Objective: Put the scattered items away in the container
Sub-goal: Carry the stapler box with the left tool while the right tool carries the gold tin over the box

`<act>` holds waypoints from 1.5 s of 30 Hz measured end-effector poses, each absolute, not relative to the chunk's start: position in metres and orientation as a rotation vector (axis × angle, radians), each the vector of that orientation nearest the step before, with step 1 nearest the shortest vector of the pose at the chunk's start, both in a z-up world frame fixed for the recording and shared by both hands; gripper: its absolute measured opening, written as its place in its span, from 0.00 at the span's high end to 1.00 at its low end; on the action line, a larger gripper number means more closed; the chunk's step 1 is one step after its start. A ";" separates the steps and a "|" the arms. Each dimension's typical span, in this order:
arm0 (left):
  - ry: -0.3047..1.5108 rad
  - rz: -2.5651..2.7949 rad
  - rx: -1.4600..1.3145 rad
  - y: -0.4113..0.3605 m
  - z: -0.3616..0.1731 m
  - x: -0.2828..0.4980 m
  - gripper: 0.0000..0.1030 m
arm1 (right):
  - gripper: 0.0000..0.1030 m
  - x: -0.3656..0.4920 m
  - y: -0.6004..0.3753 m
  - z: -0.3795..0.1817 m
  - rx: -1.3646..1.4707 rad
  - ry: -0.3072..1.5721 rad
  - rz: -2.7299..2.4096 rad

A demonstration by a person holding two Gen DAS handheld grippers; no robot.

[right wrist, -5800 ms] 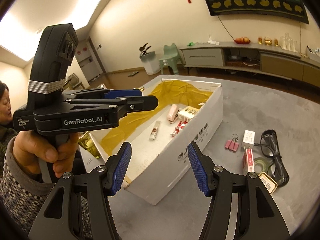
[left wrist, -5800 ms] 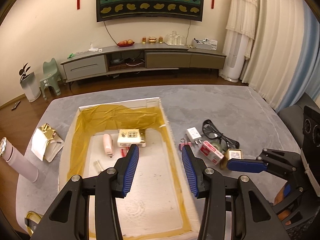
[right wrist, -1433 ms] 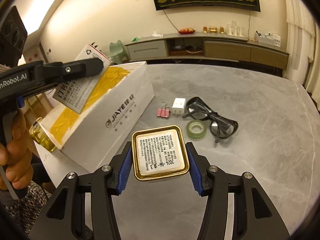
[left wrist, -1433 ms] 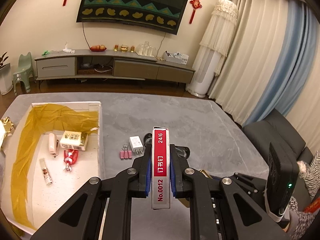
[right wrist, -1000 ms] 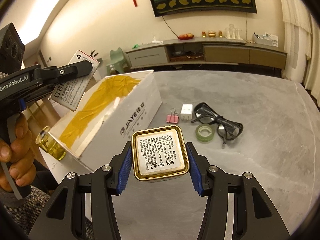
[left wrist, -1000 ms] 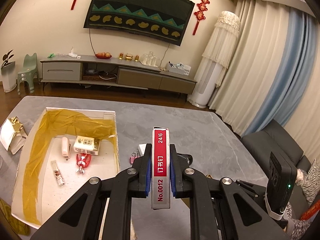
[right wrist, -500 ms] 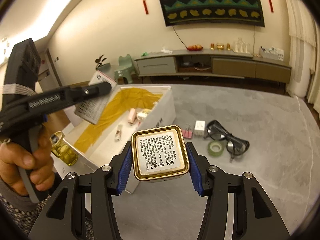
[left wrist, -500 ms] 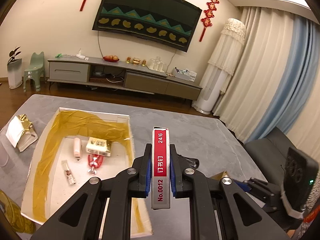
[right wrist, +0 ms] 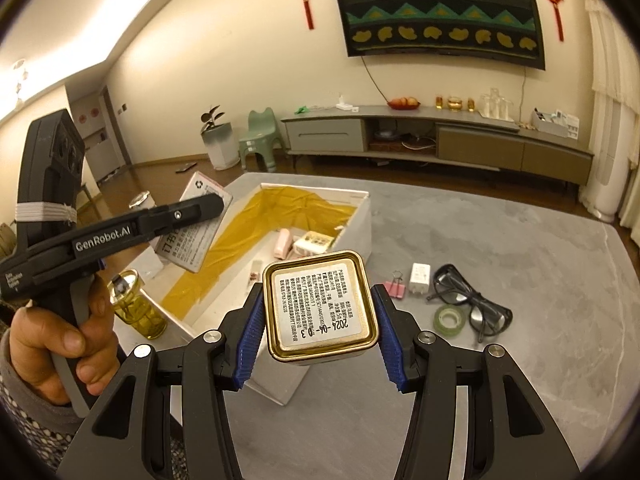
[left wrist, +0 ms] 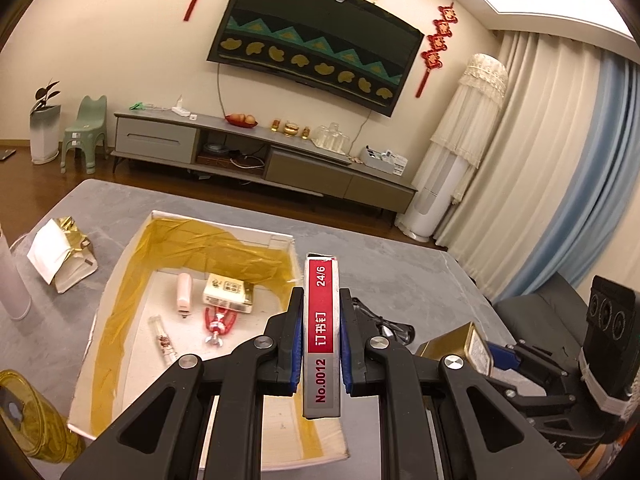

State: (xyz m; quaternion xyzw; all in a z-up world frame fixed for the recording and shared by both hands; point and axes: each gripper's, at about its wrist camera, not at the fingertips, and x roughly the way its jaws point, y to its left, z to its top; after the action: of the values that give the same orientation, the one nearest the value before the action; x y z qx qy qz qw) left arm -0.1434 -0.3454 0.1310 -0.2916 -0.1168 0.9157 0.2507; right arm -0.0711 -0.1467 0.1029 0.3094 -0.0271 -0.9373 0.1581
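Observation:
My left gripper (left wrist: 321,322) is shut on a red and grey staple box (left wrist: 322,336), held in the air above the right wall of the white cardboard box (left wrist: 132,248) with its yellow lining. Inside that box lie a pink tube (left wrist: 184,298), a cream carton (left wrist: 227,292), a red clip (left wrist: 217,322) and a small vial (left wrist: 163,340). My right gripper (right wrist: 322,316) is shut on a gold square tin (right wrist: 322,304), raised over the grey table near the box's corner (right wrist: 362,216). On the table stay pink binder clips (right wrist: 395,290), a white charger (right wrist: 420,278), a green tape roll (right wrist: 450,319) and black glasses (right wrist: 472,300).
A gold-topped glass bottle (right wrist: 136,304) stands at the box's near left corner. A gold and white bag (left wrist: 60,250) and a pale flask (left wrist: 12,288) sit on the table's left side. A person's hand (right wrist: 52,344) holds the left gripper's handle. A dark sofa (left wrist: 536,312) lies at the right.
Both grippers have risen and drawn left toward the white box, each carrying its item. The box and its contents now sit more in the middle of both views.

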 end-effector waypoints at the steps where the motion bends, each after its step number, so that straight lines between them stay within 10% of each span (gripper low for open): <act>1: -0.324 2.494 -0.796 -0.348 0.130 -0.144 0.85 | 0.47 -0.073 -0.150 0.104 0.884 -0.070 -2.679; 45: -0.407 2.513 -0.872 -0.401 0.104 -0.178 0.85 | 0.47 -0.176 -0.218 0.082 1.118 -0.002 -2.523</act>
State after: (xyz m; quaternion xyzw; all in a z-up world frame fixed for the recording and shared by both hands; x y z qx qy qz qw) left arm -0.1776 -0.4012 0.1036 -0.3158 -0.1475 0.9103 0.2234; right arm -0.1763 -0.2179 0.0815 0.3976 -0.0009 -0.8977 0.1899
